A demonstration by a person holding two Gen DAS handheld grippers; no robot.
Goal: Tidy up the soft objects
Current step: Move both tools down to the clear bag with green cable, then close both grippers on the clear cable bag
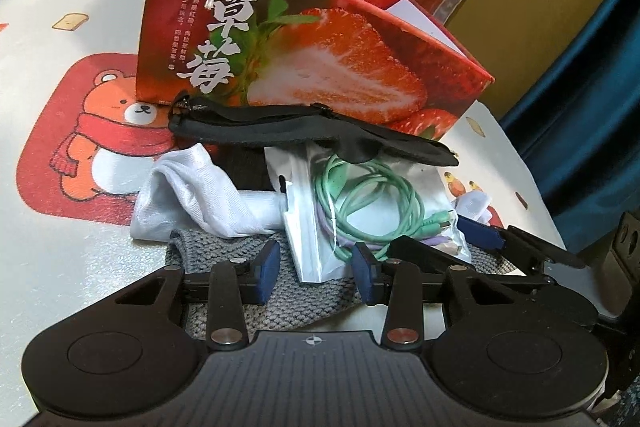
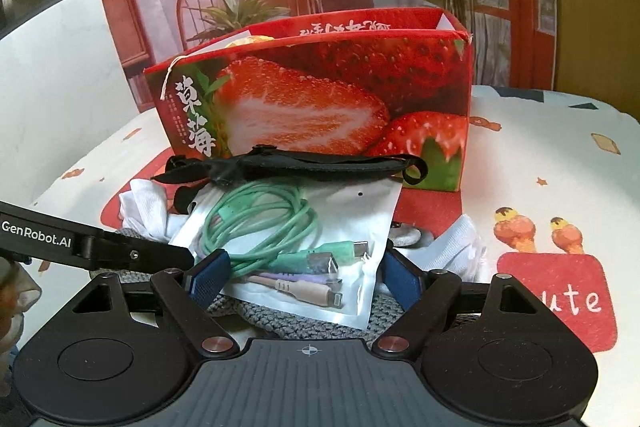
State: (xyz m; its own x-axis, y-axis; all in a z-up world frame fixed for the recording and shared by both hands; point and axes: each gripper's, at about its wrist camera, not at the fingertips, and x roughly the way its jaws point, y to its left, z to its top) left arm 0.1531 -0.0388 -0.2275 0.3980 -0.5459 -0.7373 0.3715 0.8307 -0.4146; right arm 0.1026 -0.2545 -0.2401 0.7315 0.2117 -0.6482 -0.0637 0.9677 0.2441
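The bag of cables (image 2: 304, 251) lies on the soft pile before the strawberry box (image 2: 320, 99), its near end between the right gripper (image 2: 306, 281)'s spread fingers. The left gripper (image 1: 316, 269), half open, straddles its corner.

One box (image 2: 320, 99), one cable pouch (image 2: 304, 251) – perhaps two socks (image 1: 192, 187)

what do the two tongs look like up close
Both tongs, left and right, are matte black with blue ribbed pads, silver pivot bolts, round side discs and a ridged centre plate with a crosshair mark. White GenRobot.AI lettering runs along the left one's side.
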